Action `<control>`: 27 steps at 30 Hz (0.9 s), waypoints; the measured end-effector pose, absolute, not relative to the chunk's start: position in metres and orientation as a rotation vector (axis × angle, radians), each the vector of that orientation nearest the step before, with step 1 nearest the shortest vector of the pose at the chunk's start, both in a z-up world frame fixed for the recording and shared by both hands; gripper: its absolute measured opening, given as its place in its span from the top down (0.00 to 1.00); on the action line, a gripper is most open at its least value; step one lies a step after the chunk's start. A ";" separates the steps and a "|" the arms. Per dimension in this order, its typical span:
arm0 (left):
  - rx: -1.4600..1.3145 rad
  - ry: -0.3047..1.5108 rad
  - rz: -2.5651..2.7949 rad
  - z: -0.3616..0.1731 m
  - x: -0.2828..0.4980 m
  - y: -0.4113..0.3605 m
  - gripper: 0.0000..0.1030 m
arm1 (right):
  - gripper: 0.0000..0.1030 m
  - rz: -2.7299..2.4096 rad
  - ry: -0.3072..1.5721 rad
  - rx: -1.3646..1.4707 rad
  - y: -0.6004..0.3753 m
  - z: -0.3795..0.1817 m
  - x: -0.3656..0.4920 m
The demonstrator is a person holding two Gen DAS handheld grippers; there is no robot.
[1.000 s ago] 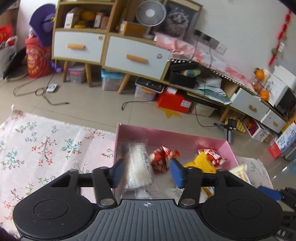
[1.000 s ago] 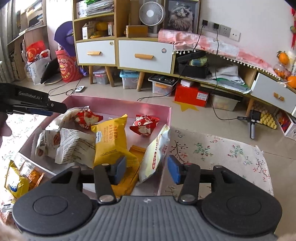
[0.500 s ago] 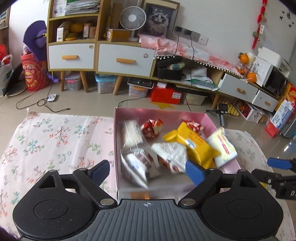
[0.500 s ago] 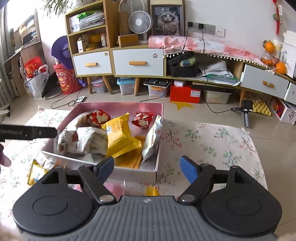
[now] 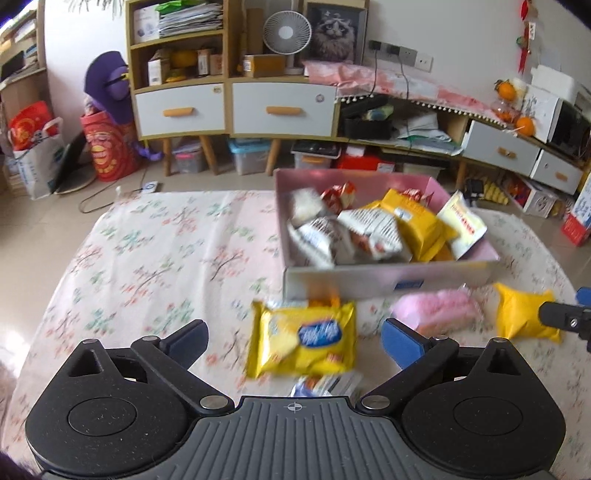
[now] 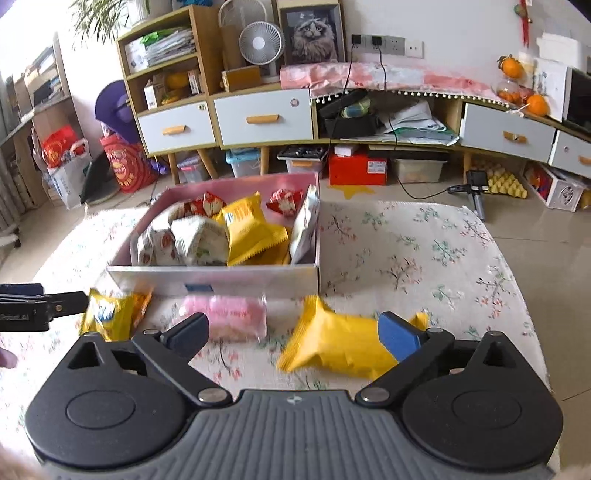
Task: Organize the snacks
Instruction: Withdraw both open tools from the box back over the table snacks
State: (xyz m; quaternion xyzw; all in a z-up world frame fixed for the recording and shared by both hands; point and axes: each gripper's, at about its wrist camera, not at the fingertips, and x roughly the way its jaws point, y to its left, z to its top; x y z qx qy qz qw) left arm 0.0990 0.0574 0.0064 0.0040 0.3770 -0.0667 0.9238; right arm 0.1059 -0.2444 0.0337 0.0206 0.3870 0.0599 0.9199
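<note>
A fan [image 5: 283, 32] stands beside a cat picture [image 5: 334, 31].

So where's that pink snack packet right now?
The pink packet lies on the flowered cloth just in front of the pink box, between the yellow-and-blue packet on its left and the plain yellow packet on its right.

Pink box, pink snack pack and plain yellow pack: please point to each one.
pink box [image 6: 236, 282]: right wrist view, front wall.
pink snack pack [image 6: 231, 319]: right wrist view, middle of wrapper.
plain yellow pack [image 6: 340, 347]: right wrist view, middle of wrapper.
</note>
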 end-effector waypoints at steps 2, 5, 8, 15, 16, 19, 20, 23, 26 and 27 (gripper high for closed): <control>0.023 0.771 -0.116 0.002 0.090 0.059 0.02 | 0.02 0.110 0.791 0.023 -0.244 0.033 0.101; 0.033 0.763 -0.103 -0.005 0.077 0.061 0.01 | 0.01 0.087 0.771 0.021 -0.247 0.029 0.091; 0.049 0.740 -0.109 -0.017 0.069 0.062 0.00 | 0.01 0.031 0.728 0.025 -0.252 0.022 0.085; 0.057 0.761 -0.154 -0.040 0.061 0.060 0.00 | 0.00 0.024 0.710 -0.019 -0.264 0.002 0.080; 0.052 0.763 -0.161 -0.043 0.061 0.060 0.00 | 0.00 0.024 0.713 -0.027 -0.265 -0.001 0.080; 0.051 0.774 -0.178 -0.052 0.060 0.059 0.00 | 0.00 0.026 0.726 -0.030 -0.267 -0.009 0.082; 0.056 0.773 -0.183 -0.055 0.060 0.058 0.00 | 0.00 0.035 0.724 -0.029 -0.268 -0.009 0.081; 0.060 0.766 -0.193 -0.064 0.058 0.056 0.00 | 0.00 0.058 0.709 -0.032 -0.269 -0.012 0.080; 0.083 0.751 -0.213 -0.071 0.054 0.053 0.00 | 0.00 0.062 0.705 -0.018 -0.273 -0.016 0.082; 0.090 0.735 -0.225 -0.072 0.052 0.053 0.00 | 0.00 0.060 0.706 -0.017 -0.274 -0.017 0.083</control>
